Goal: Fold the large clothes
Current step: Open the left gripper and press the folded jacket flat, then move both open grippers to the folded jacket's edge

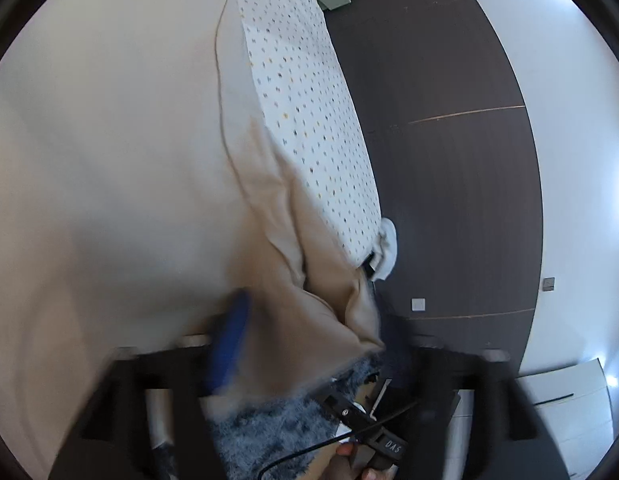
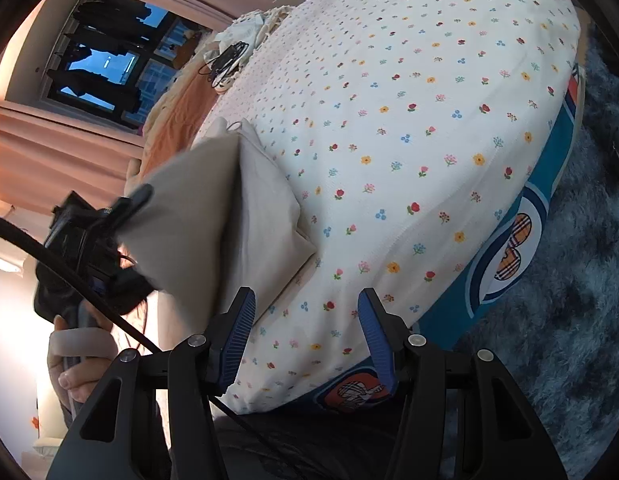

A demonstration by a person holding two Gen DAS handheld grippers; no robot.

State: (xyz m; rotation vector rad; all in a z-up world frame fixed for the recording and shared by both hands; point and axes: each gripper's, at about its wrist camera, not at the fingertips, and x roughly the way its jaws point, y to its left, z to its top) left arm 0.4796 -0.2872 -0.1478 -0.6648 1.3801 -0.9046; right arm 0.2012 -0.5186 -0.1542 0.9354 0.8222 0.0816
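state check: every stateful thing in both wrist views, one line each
beige cloth garment: partly folded on the bed, one flap lifted beside the left gripper
left gripper: at the lifted flap's edge; grip cannot be told
right gripper: fingers apart, nothing between them
floral bed sheet: spread flat on the bed
pink curtains: drawn aside, window uncovered

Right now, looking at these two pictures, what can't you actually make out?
- Left wrist view: the beige garment runs off the picture's edge, so its type and full shape stay unknown.
- Right wrist view: the garment drapes over the left gripper, hiding whether its jaws pinch it.
- Right wrist view: the dark tangle of cables is too small to identify.
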